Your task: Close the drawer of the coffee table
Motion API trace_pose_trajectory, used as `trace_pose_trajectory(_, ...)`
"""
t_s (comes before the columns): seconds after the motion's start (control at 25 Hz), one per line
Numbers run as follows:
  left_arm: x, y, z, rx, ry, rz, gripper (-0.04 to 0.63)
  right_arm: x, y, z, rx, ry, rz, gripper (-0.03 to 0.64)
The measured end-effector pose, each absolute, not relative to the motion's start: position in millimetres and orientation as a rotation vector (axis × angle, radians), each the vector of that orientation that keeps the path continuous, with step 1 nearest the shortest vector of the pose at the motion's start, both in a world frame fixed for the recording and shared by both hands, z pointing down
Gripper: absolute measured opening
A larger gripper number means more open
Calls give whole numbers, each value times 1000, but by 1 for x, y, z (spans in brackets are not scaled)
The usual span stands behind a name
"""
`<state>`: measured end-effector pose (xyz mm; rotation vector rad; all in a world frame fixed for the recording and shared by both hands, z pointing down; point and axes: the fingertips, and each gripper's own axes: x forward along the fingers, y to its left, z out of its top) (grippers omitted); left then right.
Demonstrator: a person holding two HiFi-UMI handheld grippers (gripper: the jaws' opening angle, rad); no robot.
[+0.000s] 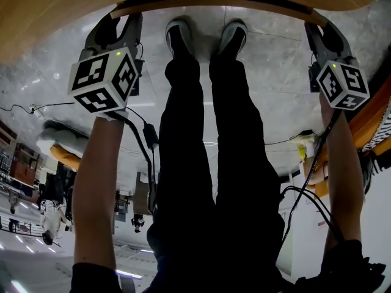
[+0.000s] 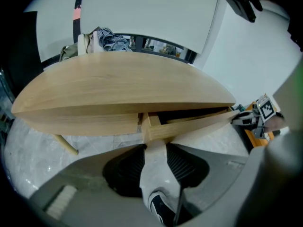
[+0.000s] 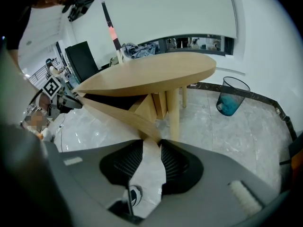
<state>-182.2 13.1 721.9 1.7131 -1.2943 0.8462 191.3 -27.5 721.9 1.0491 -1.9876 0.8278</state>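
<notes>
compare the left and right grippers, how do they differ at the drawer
The left gripper is on the drawer front's left end, the right gripper on its right end. The left gripper's jaws look slightly wider apart than the right gripper's. Both pinch it at their tips, with the drawer open under the table top.

No words, numbers or brand names can be read anywhere. The only printed signs are black-and-white square patterns on the left tool's marker cube (image 1: 104, 79) and the right tool's marker cube (image 1: 342, 85), without letters.
</notes>
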Motion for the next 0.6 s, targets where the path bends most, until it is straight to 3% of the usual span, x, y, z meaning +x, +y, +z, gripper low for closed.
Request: trace_pose_trajectory(0.6,-183,-22,719,1744,-1395,802,152,190,-65,720,1120,-2012,832,123)
